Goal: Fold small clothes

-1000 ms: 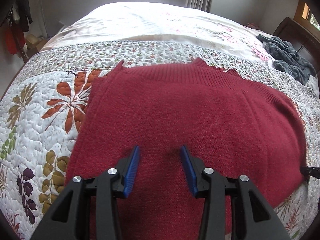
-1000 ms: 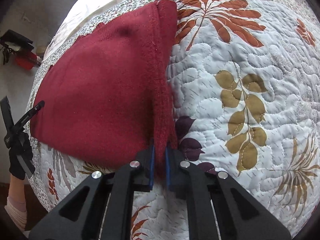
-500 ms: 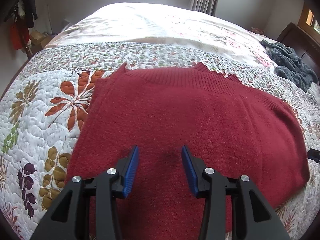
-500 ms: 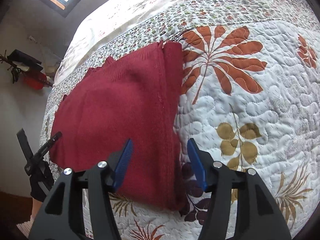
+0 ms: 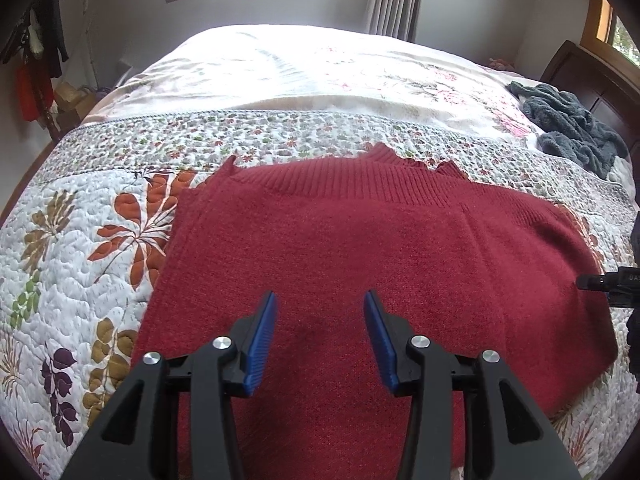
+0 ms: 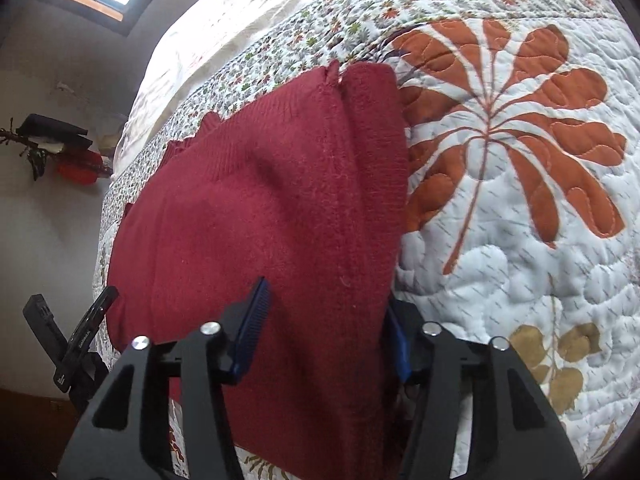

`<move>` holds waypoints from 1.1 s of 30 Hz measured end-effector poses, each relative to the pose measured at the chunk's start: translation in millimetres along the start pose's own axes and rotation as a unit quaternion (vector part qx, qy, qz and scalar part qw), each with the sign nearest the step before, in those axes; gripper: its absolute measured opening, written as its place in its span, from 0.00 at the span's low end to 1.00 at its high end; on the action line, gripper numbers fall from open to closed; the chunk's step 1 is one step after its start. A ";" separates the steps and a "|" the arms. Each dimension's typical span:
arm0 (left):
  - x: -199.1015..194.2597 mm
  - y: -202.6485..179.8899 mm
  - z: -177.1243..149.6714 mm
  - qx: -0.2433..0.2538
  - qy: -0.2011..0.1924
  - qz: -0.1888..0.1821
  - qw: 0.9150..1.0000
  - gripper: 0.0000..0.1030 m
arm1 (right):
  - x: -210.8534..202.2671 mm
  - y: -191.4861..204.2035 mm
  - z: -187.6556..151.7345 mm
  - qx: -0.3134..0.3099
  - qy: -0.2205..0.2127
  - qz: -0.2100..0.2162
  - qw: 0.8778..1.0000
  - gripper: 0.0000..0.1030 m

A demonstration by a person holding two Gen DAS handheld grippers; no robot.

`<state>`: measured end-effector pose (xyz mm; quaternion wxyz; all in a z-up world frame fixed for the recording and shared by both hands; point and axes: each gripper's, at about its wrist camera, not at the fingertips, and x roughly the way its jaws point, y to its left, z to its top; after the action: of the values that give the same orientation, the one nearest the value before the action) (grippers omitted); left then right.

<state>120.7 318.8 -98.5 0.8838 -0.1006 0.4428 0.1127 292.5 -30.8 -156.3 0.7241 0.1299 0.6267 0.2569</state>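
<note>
The dark red knitted sweater (image 5: 360, 264) lies flat on the white quilted bedspread w/ orange and brown leaf print (image 5: 72, 280), ribbed hem toward the far side, one folded-in edge running along its side in the right wrist view (image 6: 360, 200).

Change: 1 s ago the right gripper (image 6: 324, 332) was clenched on that folded edge; half a sec ago its jaws were already released and backed off. Now they're spread wide and straddle the near end of the fold, one blue pad on top of the knit, the other partly hidden at the cloth's outer edge. Nothing gripped as far as I can see. The left gripper (image 5: 320, 332) has stayed spread the whole time, hovering over the sweater's near-middle, holding nothing; its view has lifted a bit, more room visible incl. a grey fuzzy blanket (image 5: 572, 128) at the far corner of the bed.

Meaning, imo: side fold is placed and let go, so that step is done. Right gripper looks lined up to re-take the edge for the next fold, prob. bringing the near end over toward the hem. Risk: thick knit may spring the fold open if pinched only on one layer.
</note>
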 end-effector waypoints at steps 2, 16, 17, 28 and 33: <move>1.4 -1.6 0.5 0.001 0.000 -0.001 1.000 0.44 | 3.6 7.2 2.0 -0.012 0.000 -0.011 1.000 0.33; 18.8 -19.5 7.5 0.016 0.013 -0.016 1.000 0.44 | -17.7 3.4 -1.9 0.003 -0.015 0.013 1.000 0.13; 22.3 -21.1 7.7 0.017 0.018 -0.016 1.000 0.44 | -13.3 -0.9 -3.2 0.012 -0.013 0.015 1.000 0.13; 40.3 -27.2 5.4 0.038 0.025 0.010 0.999 0.45 | 4.1 -13.8 -13.8 0.029 -0.016 0.015 0.999 0.14; 45.4 -27.5 2.8 0.042 0.023 0.010 0.999 0.47 | 8.9 -13.4 -15.2 0.028 -0.022 0.009 0.999 0.14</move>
<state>157.3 298.3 -131.2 0.8756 -0.0612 0.4685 0.1008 281.1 -39.3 -173.4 0.7318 0.1613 0.6161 0.2426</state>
